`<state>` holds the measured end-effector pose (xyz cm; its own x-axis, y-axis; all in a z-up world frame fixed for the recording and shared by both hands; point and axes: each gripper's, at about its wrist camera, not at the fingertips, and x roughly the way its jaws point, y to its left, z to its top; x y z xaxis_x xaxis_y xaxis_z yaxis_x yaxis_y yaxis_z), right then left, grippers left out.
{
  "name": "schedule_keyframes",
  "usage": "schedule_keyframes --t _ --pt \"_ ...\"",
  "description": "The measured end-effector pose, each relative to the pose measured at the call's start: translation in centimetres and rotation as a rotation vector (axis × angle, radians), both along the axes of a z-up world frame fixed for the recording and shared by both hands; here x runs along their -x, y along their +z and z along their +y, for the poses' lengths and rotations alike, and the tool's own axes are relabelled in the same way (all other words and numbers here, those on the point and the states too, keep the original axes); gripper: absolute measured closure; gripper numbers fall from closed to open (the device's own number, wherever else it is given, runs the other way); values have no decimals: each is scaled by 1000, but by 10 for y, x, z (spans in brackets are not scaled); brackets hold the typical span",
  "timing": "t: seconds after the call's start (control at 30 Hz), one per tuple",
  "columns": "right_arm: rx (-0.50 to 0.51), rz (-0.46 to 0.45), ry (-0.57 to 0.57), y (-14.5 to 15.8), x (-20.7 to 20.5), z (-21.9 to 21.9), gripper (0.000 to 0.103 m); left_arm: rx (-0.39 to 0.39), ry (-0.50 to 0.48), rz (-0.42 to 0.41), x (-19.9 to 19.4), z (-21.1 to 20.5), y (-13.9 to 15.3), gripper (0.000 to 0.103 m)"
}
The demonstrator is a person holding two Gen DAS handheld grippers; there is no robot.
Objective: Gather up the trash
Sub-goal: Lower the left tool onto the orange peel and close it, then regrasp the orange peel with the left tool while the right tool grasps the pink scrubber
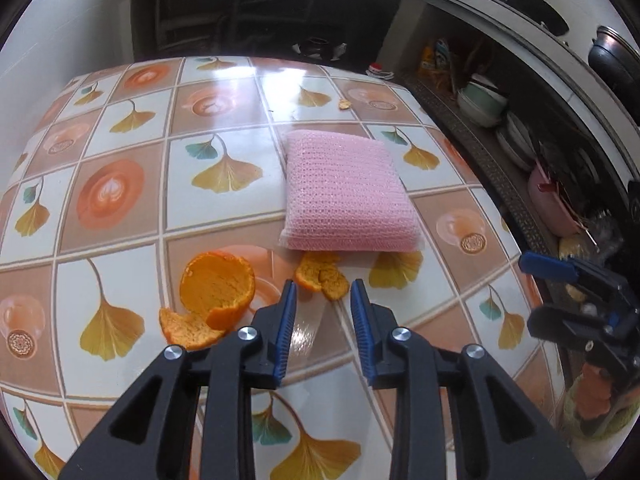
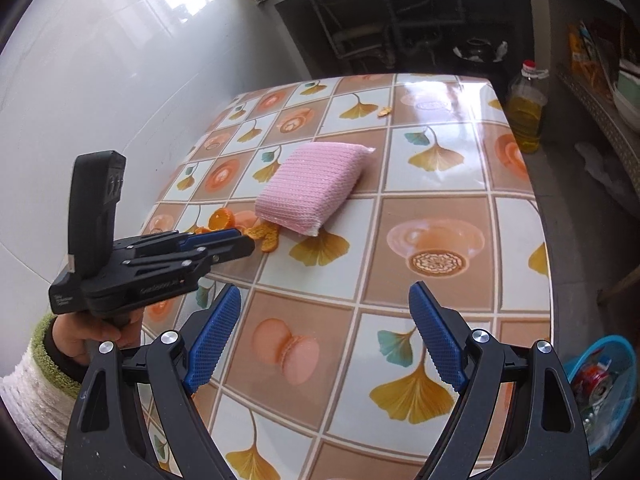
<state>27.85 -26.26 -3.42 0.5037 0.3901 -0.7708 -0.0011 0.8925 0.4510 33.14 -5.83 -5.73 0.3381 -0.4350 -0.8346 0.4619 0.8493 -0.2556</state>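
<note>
Left wrist view. My left gripper [image 1: 323, 288] hangs low over the table [image 1: 120, 208], jaws parted with a moderate gap and nothing between the blue pads. Small orange peel piece [image 1: 322, 276] lies just past the fingertips, at 12 o'clock from them, its far edge tucked against or under the near edge of the pink sponge [image 1: 346, 192]; I cannot tell which. Large curled orange peel [image 1: 216, 284] sits at 10 o'clock from the fingertips, just beside the left finger, with a flatter peel flap [image 1: 188, 330] touching it on the near side. A tiny peel scrap [image 1: 344, 104] lies well beyond the sponge, near the table's far edge. My right gripper [image 1: 548, 266] shows at 3 o'clock at the frame edge, off the table's right side. Stacked bowls [image 1: 482, 104] sit on a shelf at 2 o'clock.

Right wrist view. My right gripper [image 2: 324, 332] is released wide, holding nothing, above the near part of the table [image 2: 436, 176]. Left gripper [image 2: 244, 240] enters from 9 o'clock, held in my left hand [image 2: 86, 334], fingertips beside the peels [image 2: 264, 236] at the sponge's [image 2: 310, 188] near corner. The far scrap [image 2: 385, 111] is at 12 o'clock. An oil bottle [image 2: 526, 108] stands off the table's far right corner at 1 o'clock. A blue basket [image 2: 608, 384] with trash in it sits on the floor at 4 o'clock.
</note>
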Motion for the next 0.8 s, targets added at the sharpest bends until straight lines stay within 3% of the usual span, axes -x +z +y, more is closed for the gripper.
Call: schedule_keyframes --t 0.17,0.37,0.67,0.8 --pt "-26 7 -14 -7 2 -6 22 -26 53 10 -7 -4 -7 76" --pt "-41 3 -23 -8 7 -12 22 -63 69 -5 -3 -4 -8 101" --pt "-45 -7 -26 -4 12 -14 22 -42 30 -47 29 11 16 101" --pt "-41 -9 -22 -2 14 -14 22 0 10 -95 50 24 43 101"
